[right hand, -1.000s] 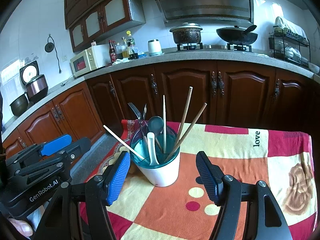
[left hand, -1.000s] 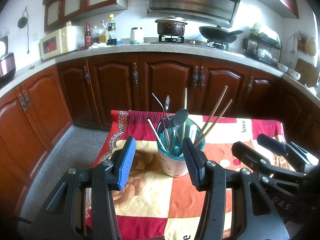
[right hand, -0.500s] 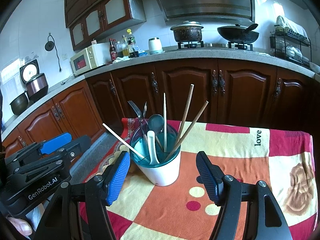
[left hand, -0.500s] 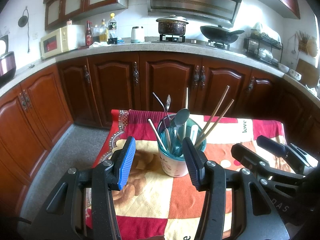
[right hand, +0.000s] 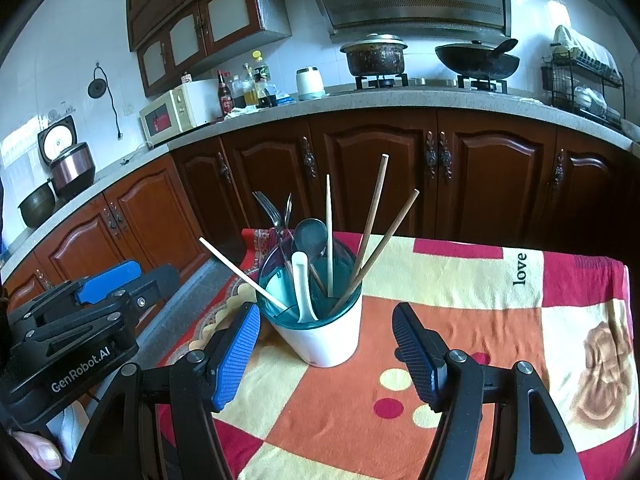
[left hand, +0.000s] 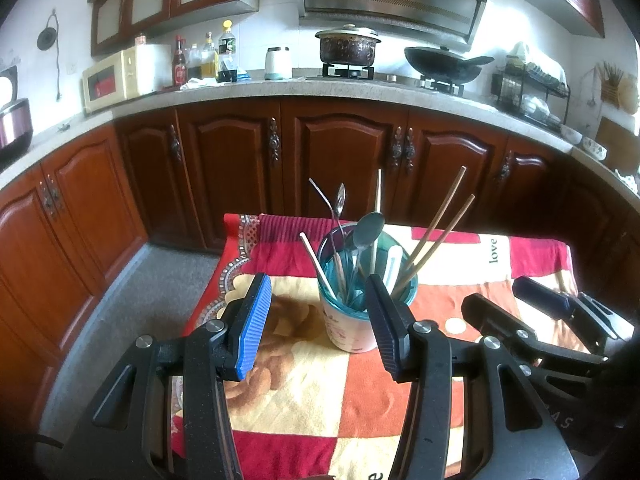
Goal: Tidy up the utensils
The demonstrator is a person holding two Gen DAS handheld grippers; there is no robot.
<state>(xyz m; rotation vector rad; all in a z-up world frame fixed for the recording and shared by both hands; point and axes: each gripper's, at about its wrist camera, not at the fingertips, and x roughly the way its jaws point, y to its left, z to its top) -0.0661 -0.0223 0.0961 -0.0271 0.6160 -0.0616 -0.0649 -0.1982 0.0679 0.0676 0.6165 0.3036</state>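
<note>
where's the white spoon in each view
Left wrist: the white spoon stands in the cup, right of centre, just above the left gripper's right finger.
Right wrist: the spoon is at the front of the cup, centre frame, between the open jaws of the right gripper but beyond them.
Shared landmark: the word "love" on the cloth, right of the cup.

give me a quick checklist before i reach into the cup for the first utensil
1. Left hand-held gripper open with nothing in it: ok.
2. Right hand-held gripper open with nothing in it: ok.
3. Cup upright on the cloth: ok.
4. Utensil tops free to grab: ok, the brown chopsticks and fork stick up well above the rim.
5. Utensils untangled inside the cup: cannot tell, they cross near the bottom.
6. Sorting spot for utensils in view: not ok, only bare cloth shows.
</note>
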